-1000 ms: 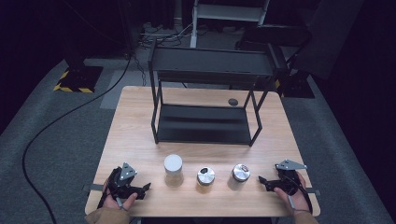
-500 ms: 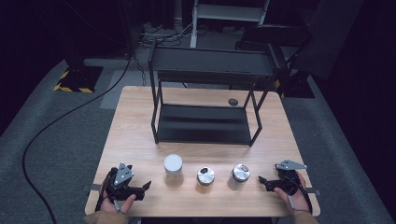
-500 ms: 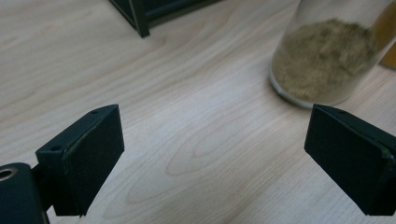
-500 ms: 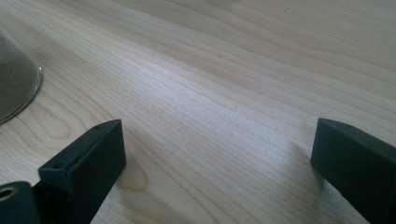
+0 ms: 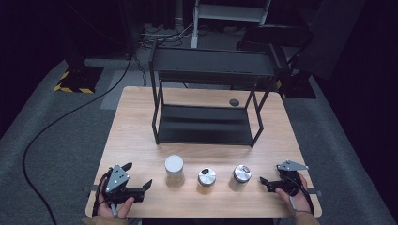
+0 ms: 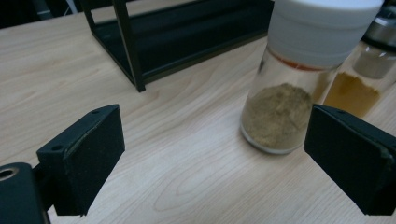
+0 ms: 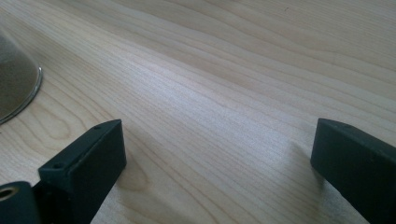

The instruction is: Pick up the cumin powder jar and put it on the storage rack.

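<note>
Item 1: pale wooden surface (image 5: 141,122), rectangular, grain running lengthwise, set on grey carpeted floor (image 5: 56,140).

Item 2: black metal two-tier shelf rack (image 5: 206,122), standing on the far half of the surface; its lower tray rests on the wood and its upper tray sits on four thin legs. A small dark round disc (image 5: 233,102) lies on the surface behind it, at the right.

Item 3: clear glass spice jar with a white plastic lid (image 5: 174,170), upright, near the front edge of the surface, left of centre. In the left gripper view the same jar (image 6: 289,93) holds a tan-brown powder in its lower part and stands ahead of the right jaw, not between the jaws.

Item 4: clear glass jar with a silver metal lid (image 5: 206,179), upright, just right of the white-lidded jar; ochre contents.

Item 5: second silver-lidded glass jar (image 5: 241,175), upright, rightmost of the row, apart from the others.

Item 6: left gripper (image 5: 139,182), black, hand-held at the front left corner of the surface, pointing toward the white-lidded jar; jaws spread wide, nothing between them.

Item 7: right gripper (image 5: 264,182), black, hand-held at the front right corner, aimed toward the rightmost jar; jaws spread wide over bare wood, holding nothing.
</note>
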`<state>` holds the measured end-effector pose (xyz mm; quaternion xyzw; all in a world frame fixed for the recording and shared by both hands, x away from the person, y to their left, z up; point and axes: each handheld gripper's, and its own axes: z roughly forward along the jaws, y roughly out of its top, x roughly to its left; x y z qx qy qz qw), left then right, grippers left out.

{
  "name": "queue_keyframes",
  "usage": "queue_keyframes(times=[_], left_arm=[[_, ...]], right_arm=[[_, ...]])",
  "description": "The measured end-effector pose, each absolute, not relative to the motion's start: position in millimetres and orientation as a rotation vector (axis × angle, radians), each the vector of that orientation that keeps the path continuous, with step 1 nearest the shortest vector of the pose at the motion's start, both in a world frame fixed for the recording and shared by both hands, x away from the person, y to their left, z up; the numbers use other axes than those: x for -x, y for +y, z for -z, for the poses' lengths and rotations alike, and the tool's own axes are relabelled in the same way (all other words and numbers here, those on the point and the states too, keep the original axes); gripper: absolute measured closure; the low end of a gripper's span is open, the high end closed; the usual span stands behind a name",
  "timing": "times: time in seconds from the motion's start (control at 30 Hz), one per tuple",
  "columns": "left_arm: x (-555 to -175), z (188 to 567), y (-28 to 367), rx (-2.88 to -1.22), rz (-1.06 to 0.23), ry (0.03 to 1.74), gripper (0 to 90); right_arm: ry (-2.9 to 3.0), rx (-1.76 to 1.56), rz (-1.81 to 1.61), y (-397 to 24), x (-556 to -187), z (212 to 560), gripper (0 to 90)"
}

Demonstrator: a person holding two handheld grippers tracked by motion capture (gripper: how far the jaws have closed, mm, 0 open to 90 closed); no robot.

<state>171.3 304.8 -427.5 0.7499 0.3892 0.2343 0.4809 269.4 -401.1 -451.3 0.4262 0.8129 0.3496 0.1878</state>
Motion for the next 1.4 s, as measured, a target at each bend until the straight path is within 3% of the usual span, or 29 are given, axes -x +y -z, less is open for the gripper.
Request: queue_keyframes(times=[0.7,1.4], left_arm=[[-166.9,424.7,298.5,-1.755,-0.559,0.882,4.6],[-193.1,419.8,270.0,-1.781,-0.515,0.789,4.6]], right_arm=[[2.283,-1.205,-0.981,-399.9,-269.3,451.3,3.3],[2.269,-1.218,-0.978,-397.6,-269.5,451.7,3.4]])
